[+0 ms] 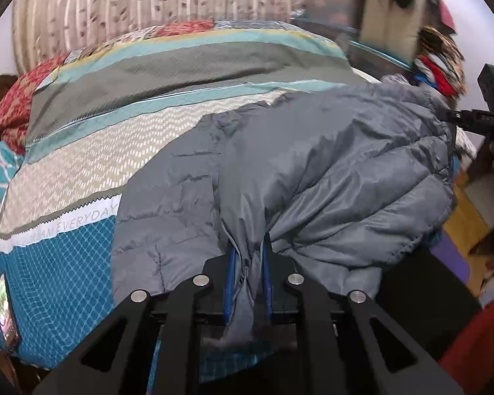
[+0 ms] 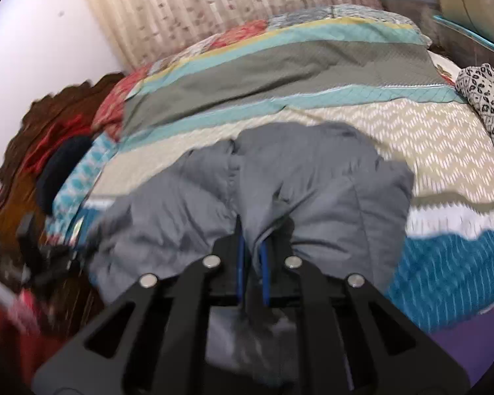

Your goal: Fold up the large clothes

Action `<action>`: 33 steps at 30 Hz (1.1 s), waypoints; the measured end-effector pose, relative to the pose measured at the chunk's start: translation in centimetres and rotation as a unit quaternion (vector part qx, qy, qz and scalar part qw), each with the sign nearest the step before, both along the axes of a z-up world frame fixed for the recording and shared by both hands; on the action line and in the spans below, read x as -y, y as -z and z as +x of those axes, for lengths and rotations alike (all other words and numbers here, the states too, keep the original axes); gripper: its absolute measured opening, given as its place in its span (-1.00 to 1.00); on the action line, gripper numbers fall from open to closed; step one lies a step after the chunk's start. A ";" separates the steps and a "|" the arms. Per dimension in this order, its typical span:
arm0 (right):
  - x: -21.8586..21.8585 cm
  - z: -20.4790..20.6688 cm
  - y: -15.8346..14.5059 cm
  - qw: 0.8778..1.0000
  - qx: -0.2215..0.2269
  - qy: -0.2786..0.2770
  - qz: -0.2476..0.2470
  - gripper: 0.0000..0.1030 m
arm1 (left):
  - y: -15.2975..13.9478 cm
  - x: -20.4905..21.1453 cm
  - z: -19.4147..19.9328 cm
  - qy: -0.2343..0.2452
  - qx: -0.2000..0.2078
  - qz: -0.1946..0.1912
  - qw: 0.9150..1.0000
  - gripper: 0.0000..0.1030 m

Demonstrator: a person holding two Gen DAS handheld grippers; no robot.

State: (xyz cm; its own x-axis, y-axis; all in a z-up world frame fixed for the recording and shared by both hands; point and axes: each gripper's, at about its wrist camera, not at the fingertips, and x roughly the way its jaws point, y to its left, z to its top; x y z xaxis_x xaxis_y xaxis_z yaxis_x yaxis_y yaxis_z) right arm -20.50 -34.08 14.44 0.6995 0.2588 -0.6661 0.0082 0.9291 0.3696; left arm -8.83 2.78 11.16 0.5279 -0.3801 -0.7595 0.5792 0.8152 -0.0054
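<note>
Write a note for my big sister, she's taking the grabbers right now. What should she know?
Left gripper: shut, fingers pinching a fold of the grey puffy jacket.
Right gripper: shut on the same jacket's near edge.
Jacket: lying bunched on the striped bedspread, at the bed's near side.
Done: both grips taken.
Left: no neat fold shows yet; probably lift, spread it flat, then fold.

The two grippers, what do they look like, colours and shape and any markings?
Both look alike. The left gripper has matte black linkage bars with triangular cut-outs, four round silver pivot pins in a row, and two slim fingers with blue pads. The right gripper shows the same black bars, silver pins and blue pads. From the left view, the right gripper's black body carries a small green light. No cables or markings show.
</note>
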 end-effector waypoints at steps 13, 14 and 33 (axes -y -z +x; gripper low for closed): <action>-1.3 -2.7 10.2 0.991 -0.133 0.018 -0.013 -0.75 | 0.5 -2.2 -2.7 0.007 -0.047 0.013 0.999 -0.75; -1.2 -2.7 10.2 0.991 -0.134 0.018 -0.010 -0.75 | -0.3 -2.9 -2.5 0.002 -0.048 0.000 0.999 -0.66; -1.3 -2.6 8.8 0.989 -0.144 0.023 -0.013 -0.69 | 1.6 1.8 6.4 0.097 -0.161 -0.098 0.977 0.26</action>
